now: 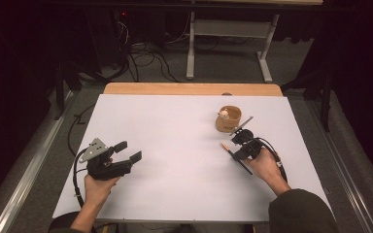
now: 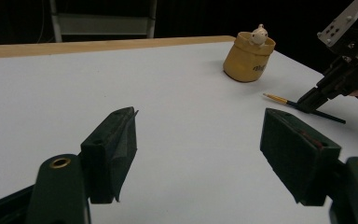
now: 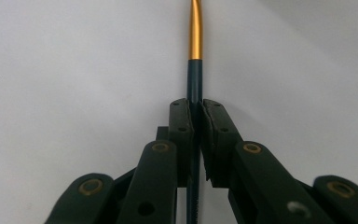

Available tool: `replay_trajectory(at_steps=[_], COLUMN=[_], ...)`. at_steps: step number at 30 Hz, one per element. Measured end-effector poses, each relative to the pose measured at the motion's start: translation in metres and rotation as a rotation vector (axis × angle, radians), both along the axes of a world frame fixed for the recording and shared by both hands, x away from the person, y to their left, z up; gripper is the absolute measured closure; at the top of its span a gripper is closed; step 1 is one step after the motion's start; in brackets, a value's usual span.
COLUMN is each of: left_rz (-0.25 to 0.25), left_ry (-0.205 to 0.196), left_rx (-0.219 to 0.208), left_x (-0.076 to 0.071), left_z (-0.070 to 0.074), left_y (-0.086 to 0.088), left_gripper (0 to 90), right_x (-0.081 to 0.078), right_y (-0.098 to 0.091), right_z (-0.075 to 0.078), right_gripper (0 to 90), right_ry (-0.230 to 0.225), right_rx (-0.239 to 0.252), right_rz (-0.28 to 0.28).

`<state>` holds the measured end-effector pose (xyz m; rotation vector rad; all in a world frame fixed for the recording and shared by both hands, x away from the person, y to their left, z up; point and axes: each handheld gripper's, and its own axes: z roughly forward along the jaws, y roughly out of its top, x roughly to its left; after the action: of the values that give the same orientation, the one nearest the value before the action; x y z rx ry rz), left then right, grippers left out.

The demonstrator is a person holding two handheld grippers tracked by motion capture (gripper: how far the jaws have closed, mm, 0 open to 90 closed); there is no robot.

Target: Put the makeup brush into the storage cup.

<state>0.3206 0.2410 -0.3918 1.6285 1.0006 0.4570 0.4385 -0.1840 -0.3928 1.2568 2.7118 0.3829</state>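
Two claws, right claw [image 1: 236,149] clamped on paintbrush [image 1: 226,146], gold ferrule pointing far-left, left claw [image 1: 128,151] apart.

This looks like a lab or recording room set up for filming handwork. A wooden table [image 1: 192,89] is covered by a plain white sheet [image 1: 175,145], lit brightly while dark curtains close off both sides. Loose black cables [image 1: 145,60] sprawl over the grey carpeted floor [image 1: 223,63] behind it, beside the grey metal legs of another bench [image 1: 190,48]. A small red indicator light [image 1: 123,13] glows on dark equipment at the back.
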Motion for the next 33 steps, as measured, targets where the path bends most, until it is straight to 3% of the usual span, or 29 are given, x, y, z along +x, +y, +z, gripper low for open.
replay_trajectory(at_steps=[7,20,29,33], left_rz=[-0.002,-0.008,-0.010,-0.010], left_ry=[-0.001,0.006,0.008,0.008], left_rx=[0.001,0.008,0.008,0.009], left_x=[0.000,0.000,0.000,0.000], left_z=[0.000,-0.001,-0.001,-0.001], left_y=[0.001,-0.001,-0.002,-0.002], left_gripper=[27.6,27.6,27.6,27.6], right_x=[-0.004,-0.010,-0.012,-0.012], right_y=[0.002,-0.003,-0.006,-0.007], right_z=[0.005,0.016,0.022,0.023], right_gripper=[85.4,85.4,85.4,85.4], right_ry=[-0.027,-0.075,-0.079,-0.091], right_rx=[0.021,0.108,0.146,0.160], right_rz=[0.021,0.038,0.019,0.034])
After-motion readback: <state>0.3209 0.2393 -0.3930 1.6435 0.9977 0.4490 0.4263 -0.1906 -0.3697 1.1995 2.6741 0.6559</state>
